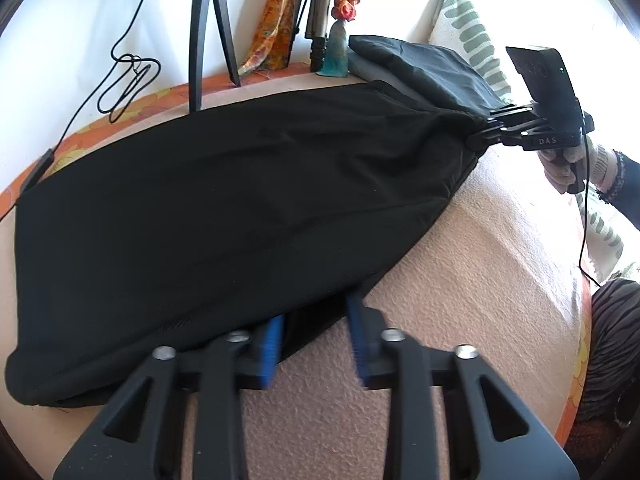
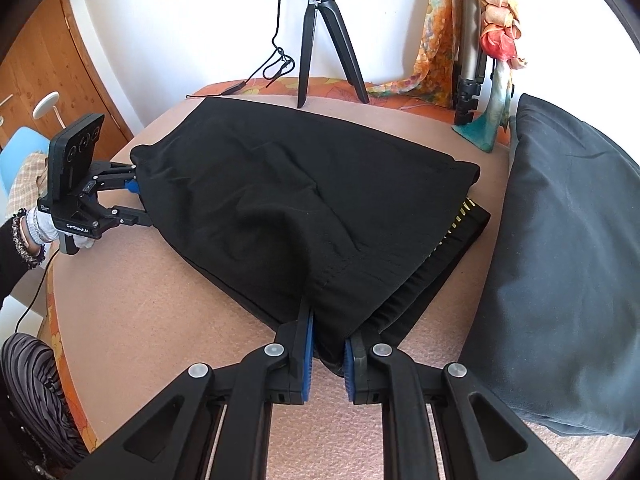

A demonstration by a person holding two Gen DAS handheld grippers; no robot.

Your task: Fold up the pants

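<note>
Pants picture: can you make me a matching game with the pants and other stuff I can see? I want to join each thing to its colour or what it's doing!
Things:
1. pants
2. cushion
3. tripod
4. right gripper

Matches:
A. dark grey, lying off to one side
B. black, spread in the middle
C. pinching the cloth's near edge
D. standing at the back

Pairs: 1-B, 2-A, 3-D, 4-C

The black fabric pants (image 2: 304,200) cover the left gripper's (image 2: 140,204) fingertips, so its grip is hidden there; its blue pads (image 1: 272,344) blur in its own view. The black tripod (image 2: 320,40) is cut off at the top edge
</note>
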